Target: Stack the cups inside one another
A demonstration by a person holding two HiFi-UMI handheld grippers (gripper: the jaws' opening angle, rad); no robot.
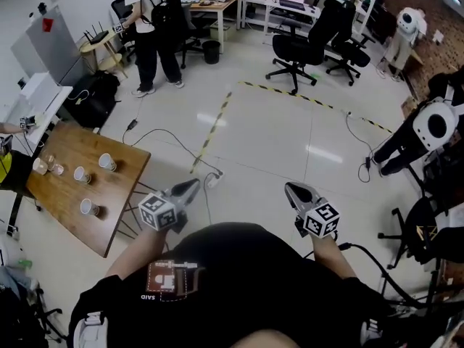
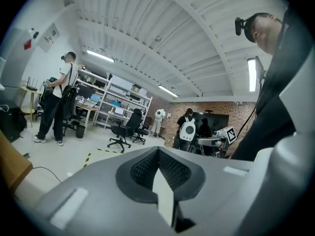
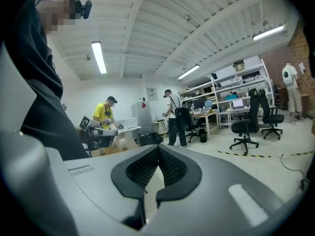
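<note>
White cups [image 1: 90, 208] lie leftward, well apart from the left claw [image 1: 193, 185].

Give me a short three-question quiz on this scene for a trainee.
1. True or false: the left gripper holds a cup.
2. In the head view, the table with the cups lies: A) left of both grippers; B) right of both; C) between them.
3. Fill in: on the right gripper, the jaws stand ____ (apart or together).
Key: 1 false; 2 A; 3 together.
</note>
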